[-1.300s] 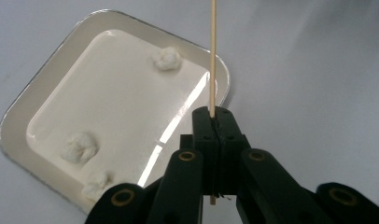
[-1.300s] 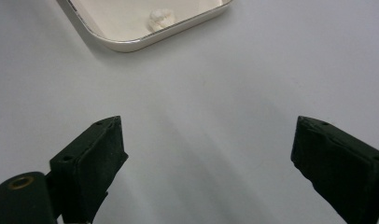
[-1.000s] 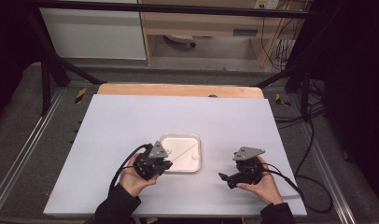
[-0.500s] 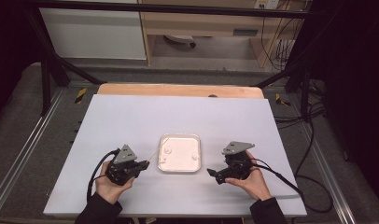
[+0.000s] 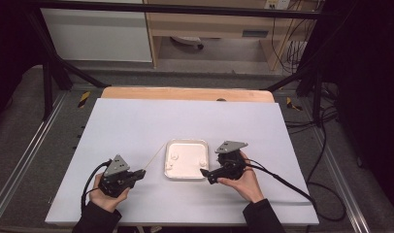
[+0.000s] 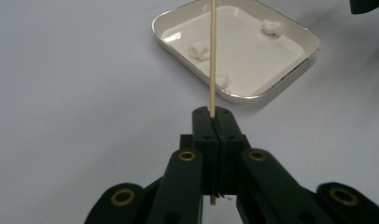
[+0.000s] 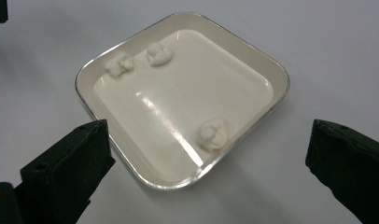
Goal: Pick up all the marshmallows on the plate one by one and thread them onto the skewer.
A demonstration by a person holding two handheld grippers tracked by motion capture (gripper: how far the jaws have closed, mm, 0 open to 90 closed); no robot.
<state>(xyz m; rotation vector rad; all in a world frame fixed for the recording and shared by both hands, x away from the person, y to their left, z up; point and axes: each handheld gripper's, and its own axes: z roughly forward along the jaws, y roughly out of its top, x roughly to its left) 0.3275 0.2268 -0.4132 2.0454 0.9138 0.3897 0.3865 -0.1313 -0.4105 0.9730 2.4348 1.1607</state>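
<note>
A small white tray (image 5: 187,144) with a silver rim lies at the middle front of the pale table. Three white doughy lumps sit in it: two (image 7: 119,64) (image 7: 158,53) close together, one (image 7: 213,134) apart by the rim. My left gripper (image 5: 139,174) is left of the tray, shut on a thin wooden skewer (image 5: 155,156) that slants toward the tray's far left corner. In the left gripper view the skewer (image 6: 212,56) runs straight out from the pinched jaws (image 6: 214,119) over the tray (image 6: 253,95). My right gripper (image 5: 205,174) stands open at the tray's right front corner, jaws wide apart around the tray's near edge (image 7: 209,135).
A wooden strip (image 5: 185,93) lines the table's far edge. The right gripper's black cable (image 5: 282,184) trails off to the right over the table. Metal frame rails run along both sides, and shelving stands beyond the table.
The left hand has drawn back to the left, away from the tray, with the skewer still pinched. The right hand has moved left up to the tray's corner. The tray has not moved.
</note>
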